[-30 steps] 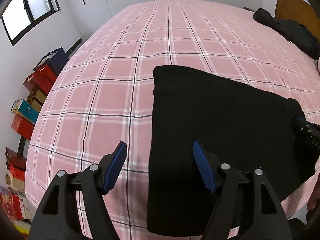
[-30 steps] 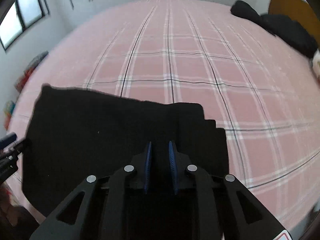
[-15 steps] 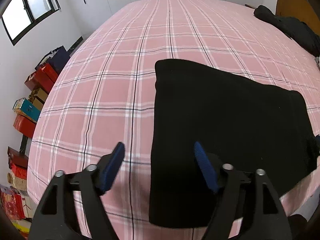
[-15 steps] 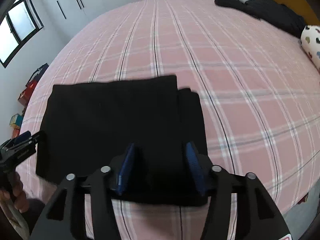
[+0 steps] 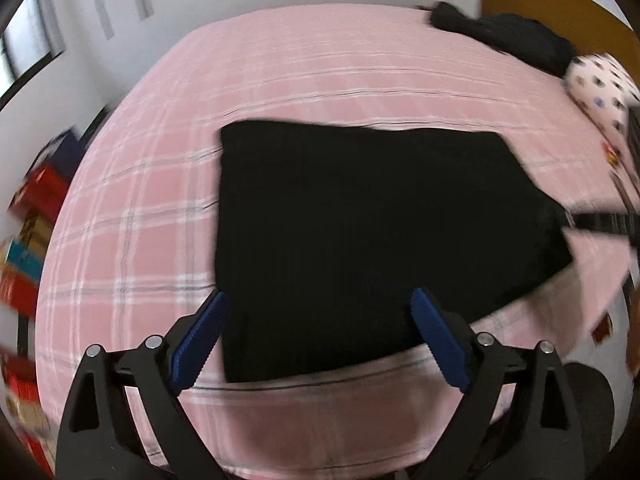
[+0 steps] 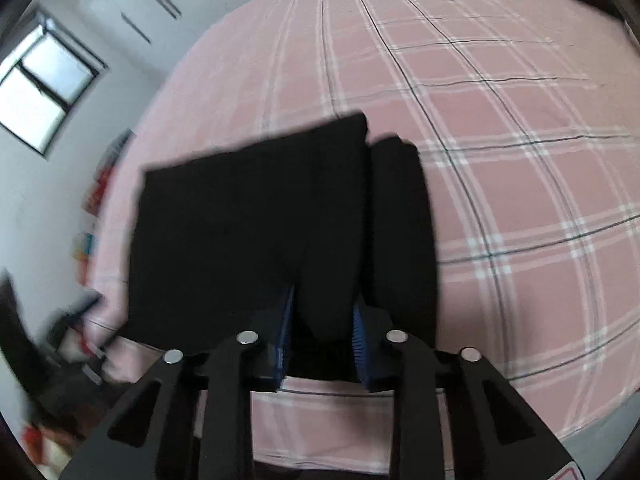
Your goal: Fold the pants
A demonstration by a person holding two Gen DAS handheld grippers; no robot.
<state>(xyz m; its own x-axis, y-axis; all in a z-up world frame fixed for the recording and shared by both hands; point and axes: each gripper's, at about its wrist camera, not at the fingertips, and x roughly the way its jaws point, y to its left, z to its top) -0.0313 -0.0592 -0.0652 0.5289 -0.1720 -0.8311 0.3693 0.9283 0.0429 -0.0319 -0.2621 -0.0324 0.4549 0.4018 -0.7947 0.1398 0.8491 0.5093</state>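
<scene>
The black pants (image 5: 360,232) lie folded into a flat rectangle near the front edge of the pink plaid bed (image 5: 320,68). In the right wrist view the pants (image 6: 256,224) show an upper layer with a narrower strip sticking out on its right. My left gripper (image 5: 320,336) is open and empty, held above the pants' near edge. My right gripper (image 6: 322,328) is open, its blue pads on either side of the pants' near edge without pinching it. The right gripper also shows at the right edge of the left wrist view (image 5: 600,222).
Dark clothes (image 5: 504,36) and a spotted pillow (image 5: 600,88) lie at the bed's far right by a wooden headboard (image 5: 560,12). Coloured boxes (image 5: 28,240) are stacked on the floor to the left. White wardrobes line the far wall.
My right gripper opened, letting go of the pants, and drew back towards the bed's near edge. My left gripper pulled back and swung right, staying open. The pants lie flat.
</scene>
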